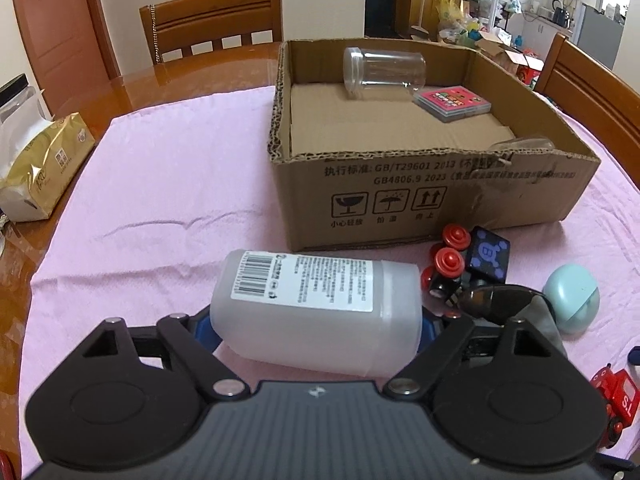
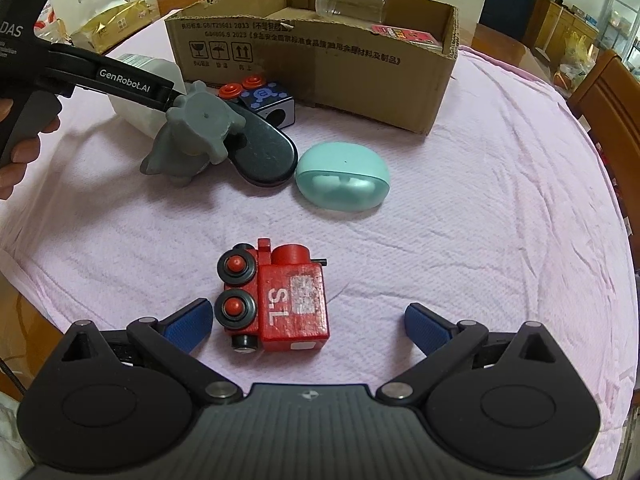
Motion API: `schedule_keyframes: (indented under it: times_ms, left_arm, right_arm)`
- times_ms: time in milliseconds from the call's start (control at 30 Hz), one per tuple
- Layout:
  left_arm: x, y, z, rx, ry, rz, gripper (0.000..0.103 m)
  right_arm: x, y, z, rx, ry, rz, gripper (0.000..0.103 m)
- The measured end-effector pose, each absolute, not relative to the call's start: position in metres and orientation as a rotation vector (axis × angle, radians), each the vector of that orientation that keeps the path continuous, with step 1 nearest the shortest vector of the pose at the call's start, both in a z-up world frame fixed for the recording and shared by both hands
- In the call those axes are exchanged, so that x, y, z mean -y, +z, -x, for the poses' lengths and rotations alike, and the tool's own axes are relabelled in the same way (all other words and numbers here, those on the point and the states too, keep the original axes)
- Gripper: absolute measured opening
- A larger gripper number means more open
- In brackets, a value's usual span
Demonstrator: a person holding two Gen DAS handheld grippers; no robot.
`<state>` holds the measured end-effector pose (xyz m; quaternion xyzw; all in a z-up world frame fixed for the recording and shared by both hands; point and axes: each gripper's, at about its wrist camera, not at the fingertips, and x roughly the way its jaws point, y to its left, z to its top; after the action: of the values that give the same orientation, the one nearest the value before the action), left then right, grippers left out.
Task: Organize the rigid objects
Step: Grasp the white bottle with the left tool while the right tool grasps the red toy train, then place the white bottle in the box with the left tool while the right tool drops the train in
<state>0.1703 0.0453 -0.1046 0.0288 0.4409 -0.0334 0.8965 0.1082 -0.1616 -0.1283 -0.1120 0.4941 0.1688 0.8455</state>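
Translucent white plastic, the bottle (image 1: 316, 312) lies on its side just in front of the cardboard box (image 1: 420, 196), its long axis running across the left gripper (image 1: 316, 328), barcode end to the left; a white printed label covers its upper face. That gripper's blue fingers are pinching the bottle at both ends. Nearer than the box, the red toy train (image 2: 280, 300) lies on its side on the pink cloth (image 2: 480, 240), between the right gripper's (image 2: 308, 326) spread fingers, untouched.
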Motion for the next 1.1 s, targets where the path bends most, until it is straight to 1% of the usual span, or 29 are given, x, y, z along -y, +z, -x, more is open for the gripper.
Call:
schedule_keyframes:
  times_ms: [100,167,200,267,367,433,567,733,967,1100]
  left_arm:
    - [-0.045,-0.105,-0.170,-0.913,-0.073,-0.065,0.086]
    - [-0.045,-0.104,-0.170,-0.912,-0.074,-0.068,0.085]
    - [-0.045,-0.104,-0.171,-0.911,-0.076,-0.071,0.085]
    - [-0.045,-0.104,-0.171,-0.913,-0.076,-0.068,0.085]
    - [-0.045,-0.101,-0.170,-0.906,-0.079,-0.072,0.084]
    - [-0.044,-0.098,-0.170,-0.893,-0.076,-0.087,0.083]
    - [-0.045,-0.093,-0.170,-0.882,-0.090,-0.092,0.083]
    - [-0.048,-0.091,-0.173,-0.904,-0.109,-0.093,0.083]
    - [-0.052,-0.084,-0.177,-0.959,-0.165,-0.123,0.083]
    - [-0.055,-0.072,-0.175,-0.972,-0.192,-0.145,0.083]
  right_arm:
    - [0.158,-0.126,-0.106,-1.026,0.374,0.241,0.093]
    - [0.154,-0.123,-0.105,-1.018,0.386,0.246,0.083]
    - [0.152,-0.122,-0.105,-1.013,0.389,0.247,0.081]
    - [0.149,-0.121,-0.105,-1.004,0.392,0.249,0.071]
    - [0.146,-0.119,-0.104,-0.997,0.395,0.253,0.062]
    - [0.144,-0.119,-0.104,-0.990,0.394,0.255,0.059]
    - [0.142,-0.119,-0.103,-0.983,0.380,0.263,0.058]
    - [0.140,-0.117,-0.102,-0.996,0.369,0.261,0.055]
    - [0.136,-0.113,-0.111,-1.051,0.338,0.260,0.055]
    - [0.136,-0.105,-0.114,-1.050,0.365,0.281,0.055]
